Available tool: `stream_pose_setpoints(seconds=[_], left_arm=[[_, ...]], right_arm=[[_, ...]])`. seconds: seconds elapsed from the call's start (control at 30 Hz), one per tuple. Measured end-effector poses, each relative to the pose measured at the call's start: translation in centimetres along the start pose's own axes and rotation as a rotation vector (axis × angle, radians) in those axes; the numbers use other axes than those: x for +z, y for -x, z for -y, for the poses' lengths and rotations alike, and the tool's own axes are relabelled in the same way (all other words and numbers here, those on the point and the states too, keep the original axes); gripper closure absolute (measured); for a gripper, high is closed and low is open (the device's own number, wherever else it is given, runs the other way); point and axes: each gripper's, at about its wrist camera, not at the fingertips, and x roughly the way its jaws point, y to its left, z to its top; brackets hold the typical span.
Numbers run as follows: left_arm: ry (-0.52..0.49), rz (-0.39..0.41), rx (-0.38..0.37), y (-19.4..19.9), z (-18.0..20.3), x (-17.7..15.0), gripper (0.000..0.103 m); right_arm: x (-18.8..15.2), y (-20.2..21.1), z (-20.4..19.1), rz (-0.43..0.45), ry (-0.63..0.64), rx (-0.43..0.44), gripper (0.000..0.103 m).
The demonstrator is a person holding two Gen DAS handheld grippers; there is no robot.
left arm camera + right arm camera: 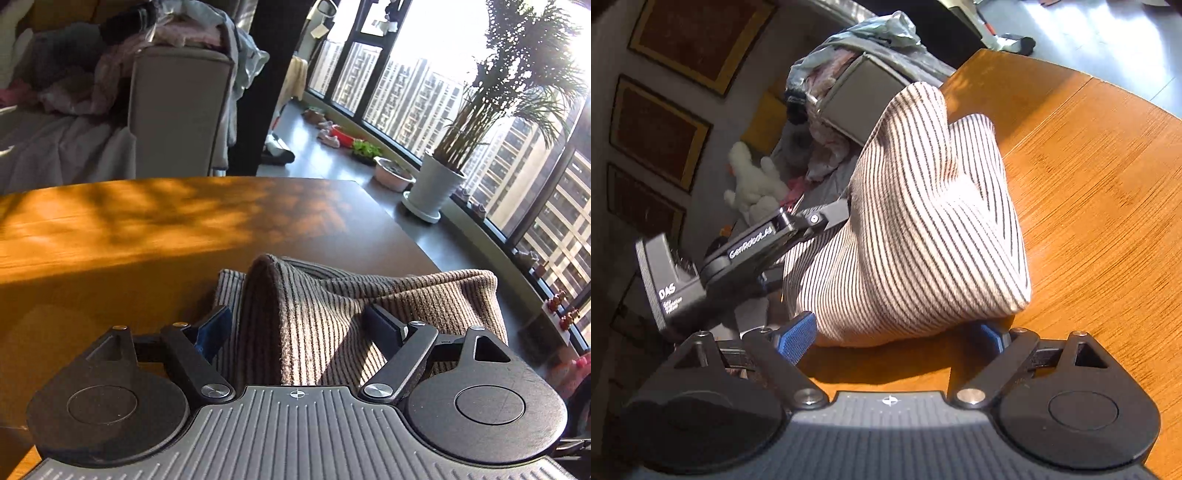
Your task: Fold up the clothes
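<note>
Right claw [895, 338] open; left claw [798, 225] reads "GenRobot.AI", "DAS".

1. The striped cloth [332, 306] [916, 229] is light with thin dark lines.
2. It sits bunched up in a soft heap on the wooden table [129, 229] [1108, 184].
3. One fold pokes up high.

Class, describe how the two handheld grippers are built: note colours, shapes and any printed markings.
Both the left gripper and right gripper have black linkage arms, round black discs, a ribbed grey body with a crosshair mark, and blue-padded jaws. White "GenRobot.AI" and "DAS" lettering marks the left one.
</note>
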Motion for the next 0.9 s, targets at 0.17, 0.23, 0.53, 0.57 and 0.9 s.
stream_pose_setpoints(seconds=[0.17,0.23,0.53,0.57,0.9], left_arm=[[-0.023,-0.007,-0.014,0.9,-0.2,0.1,0.017],[-0.044,-0.003,-0.024,1.3,-0.2,0.3,0.013],[-0.027,0.104,-0.080,2.0,-0.9,1.9,0.008],[-0.015,0.114,-0.086,1.9,-1.2,2.1,0.008],[0.088,-0.032,-0.187,-4.3,-3.3,2.5,0.010]], right_arm=[[2.0,-0.2,0.6,0.059,0.028,-0.072,0.038],[3.4,0.1,0.8,0.100,0.082,-0.115,0.038],[10.6,-2.3,0.8,0.224,0.299,-0.280,0.028],[11.0,-2.7,0.6,0.236,0.317,-0.294,0.026],[10.8,-2.6,1.3,0.187,0.300,-0.220,0.022]])
